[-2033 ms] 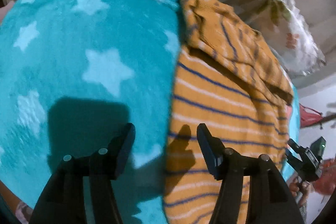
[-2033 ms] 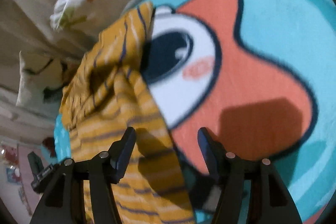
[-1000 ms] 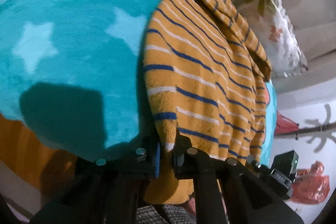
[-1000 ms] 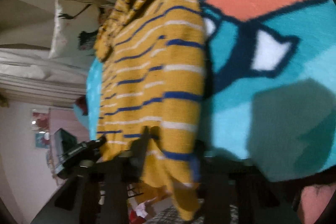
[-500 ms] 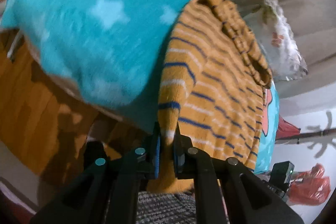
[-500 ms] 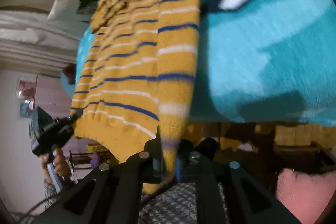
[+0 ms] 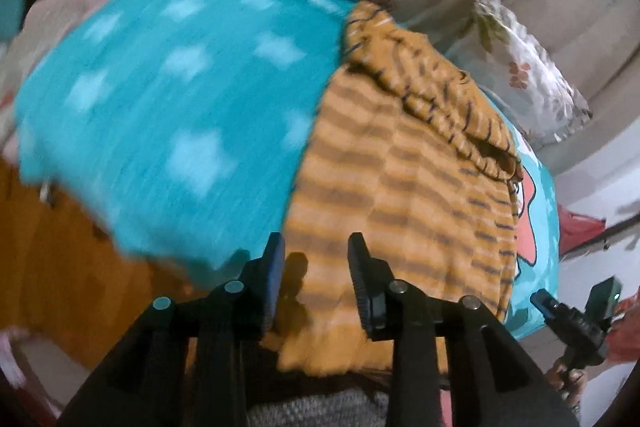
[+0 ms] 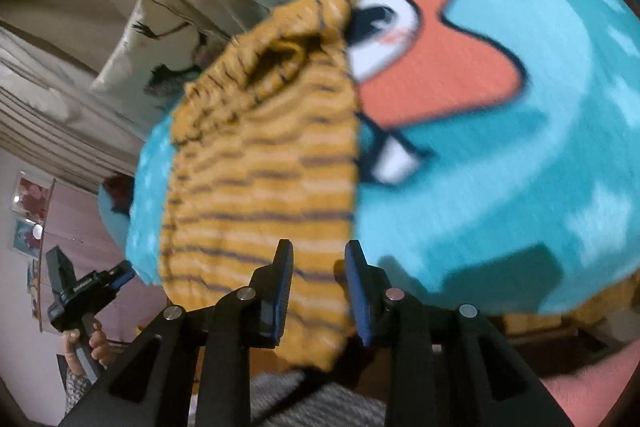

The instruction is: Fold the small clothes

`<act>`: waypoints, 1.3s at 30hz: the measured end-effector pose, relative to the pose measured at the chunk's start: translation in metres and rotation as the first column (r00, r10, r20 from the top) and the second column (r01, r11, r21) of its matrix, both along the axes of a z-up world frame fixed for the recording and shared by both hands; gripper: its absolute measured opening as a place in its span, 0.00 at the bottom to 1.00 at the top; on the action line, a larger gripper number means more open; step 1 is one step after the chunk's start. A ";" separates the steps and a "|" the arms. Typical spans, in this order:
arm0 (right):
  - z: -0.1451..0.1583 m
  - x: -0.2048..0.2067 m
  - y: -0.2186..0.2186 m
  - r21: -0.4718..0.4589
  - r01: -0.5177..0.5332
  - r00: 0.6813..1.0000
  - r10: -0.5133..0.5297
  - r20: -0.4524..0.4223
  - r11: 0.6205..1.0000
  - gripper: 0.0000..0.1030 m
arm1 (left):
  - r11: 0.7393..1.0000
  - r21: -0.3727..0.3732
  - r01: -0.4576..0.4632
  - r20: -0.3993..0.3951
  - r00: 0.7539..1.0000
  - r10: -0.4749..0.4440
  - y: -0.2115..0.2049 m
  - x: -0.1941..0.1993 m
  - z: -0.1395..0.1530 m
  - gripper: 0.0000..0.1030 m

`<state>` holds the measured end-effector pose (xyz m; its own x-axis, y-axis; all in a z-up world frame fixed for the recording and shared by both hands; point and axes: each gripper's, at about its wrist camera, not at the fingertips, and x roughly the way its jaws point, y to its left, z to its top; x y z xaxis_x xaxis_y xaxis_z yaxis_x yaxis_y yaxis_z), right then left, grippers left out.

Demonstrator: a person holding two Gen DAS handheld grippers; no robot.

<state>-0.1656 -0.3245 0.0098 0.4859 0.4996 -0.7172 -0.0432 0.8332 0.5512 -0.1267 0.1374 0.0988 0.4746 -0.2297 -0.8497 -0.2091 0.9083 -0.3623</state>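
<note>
A small mustard-yellow sweater with navy and white stripes lies on a turquoise star blanket, its hem hanging over the bed's near edge. My left gripper is open over the hem's left corner, with nothing between its fingers. In the right wrist view the sweater lies beside the blanket's orange cartoon print. My right gripper is open over the hem's right corner, empty. The sweater's top end is bunched.
Floral pillows lean behind the bed, also seen in the right wrist view. An orange-brown bed side drops below the blanket edge. Each view shows the other hand-held gripper, the right one and the left one.
Both grippers were shut on the sweater's hem corners and pulling it toward the bed edge. Now both have opened and let the hem go; it hangs over the edge.
</note>
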 end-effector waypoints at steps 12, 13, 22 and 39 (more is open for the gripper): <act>0.034 0.124 0.088 -0.166 0.016 0.995 0.001 0.104 0.986 0.28 | 0.968 0.168 0.186 0.035 0.980 -0.194 -0.052 0.204 -0.023 0.45; 0.034 0.133 0.095 -0.204 0.014 0.994 0.008 0.110 0.979 0.17 | 0.963 0.188 0.192 0.024 0.980 -0.200 -0.052 0.216 -0.029 0.45; -0.005 0.219 0.140 -0.493 0.007 0.992 0.056 0.114 0.870 0.04 | 0.910 0.302 0.284 -0.040 0.957 -0.286 -0.058 0.263 -0.068 0.48; -0.004 0.193 0.046 -0.053 0.445 0.895 -0.446 -0.001 0.894 0.05 | 0.948 0.185 0.259 -0.016 0.965 -0.261 -0.030 0.256 -0.063 0.40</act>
